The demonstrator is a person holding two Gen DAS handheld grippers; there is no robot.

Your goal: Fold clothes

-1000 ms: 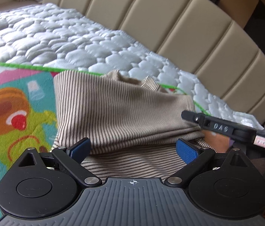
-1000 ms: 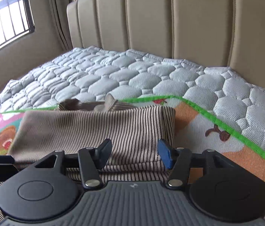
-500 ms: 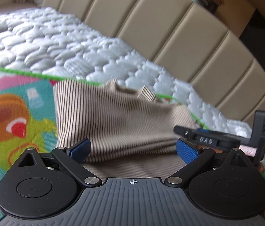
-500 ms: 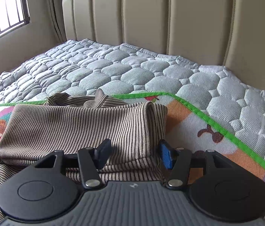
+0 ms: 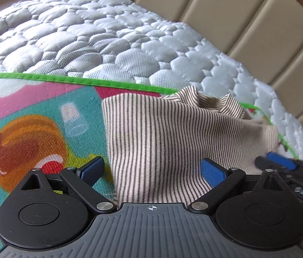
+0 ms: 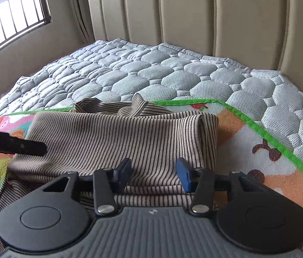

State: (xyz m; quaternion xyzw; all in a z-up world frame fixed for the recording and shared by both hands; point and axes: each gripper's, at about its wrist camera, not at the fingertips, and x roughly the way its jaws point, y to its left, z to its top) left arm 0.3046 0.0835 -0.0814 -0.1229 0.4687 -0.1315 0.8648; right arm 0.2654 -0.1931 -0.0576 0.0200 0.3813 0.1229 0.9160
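A beige garment with thin dark stripes lies folded on a colourful play mat; it also shows in the right wrist view. My left gripper is open, its blue pads spread wide over the garment's near left part. My right gripper is open over the garment's near edge, close to its right fold. A finger of the right gripper shows at the right of the left view, and a finger of the left gripper at the left of the right view.
The mat has a green border and lies on a grey quilted mattress. A tan padded headboard stands behind. A barred window and a curtain are at the left.
The left gripper has shifted left and forward, so the garment's left edge now lies between its pads. The right gripper has moved slightly closer to the garment. Both stay open.
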